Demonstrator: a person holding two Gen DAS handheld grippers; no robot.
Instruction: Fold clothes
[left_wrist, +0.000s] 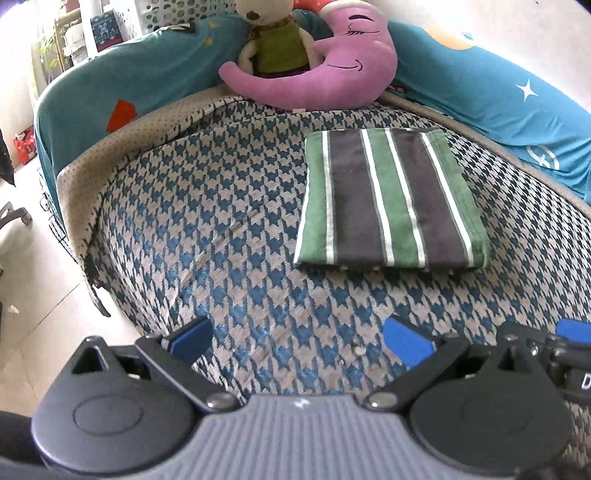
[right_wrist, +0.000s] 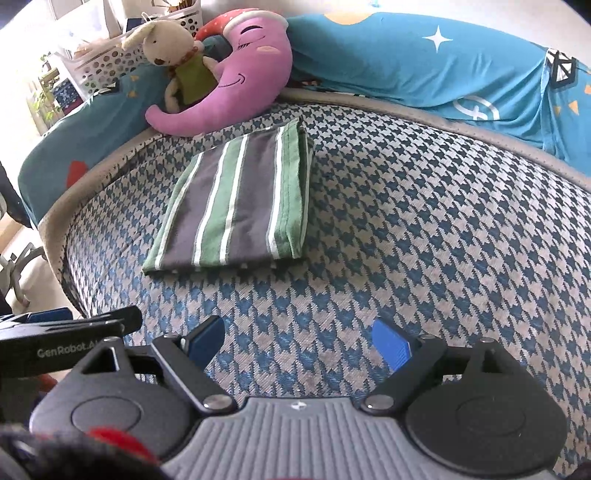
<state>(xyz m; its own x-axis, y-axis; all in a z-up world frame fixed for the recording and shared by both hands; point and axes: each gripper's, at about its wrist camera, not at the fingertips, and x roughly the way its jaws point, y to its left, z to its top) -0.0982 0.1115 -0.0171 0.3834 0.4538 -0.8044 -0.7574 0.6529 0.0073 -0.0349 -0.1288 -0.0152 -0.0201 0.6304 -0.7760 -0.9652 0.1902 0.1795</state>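
One houndstooth mat carries the striped cloth, folded flat on the far side, stripes running near-to-far. Both grippers hover at the near edge, well apart from it: left gripper and right gripper, jaws spread, empty. Cloth lies far-right of the left, far-left of the right; neither looks clearly nearer.

Striped garment, folded flat, on mattress

My left gripper hangs low with jaws spread wide and nothing between its blue pads. My right gripper sits just beside it, equally wide and empty.
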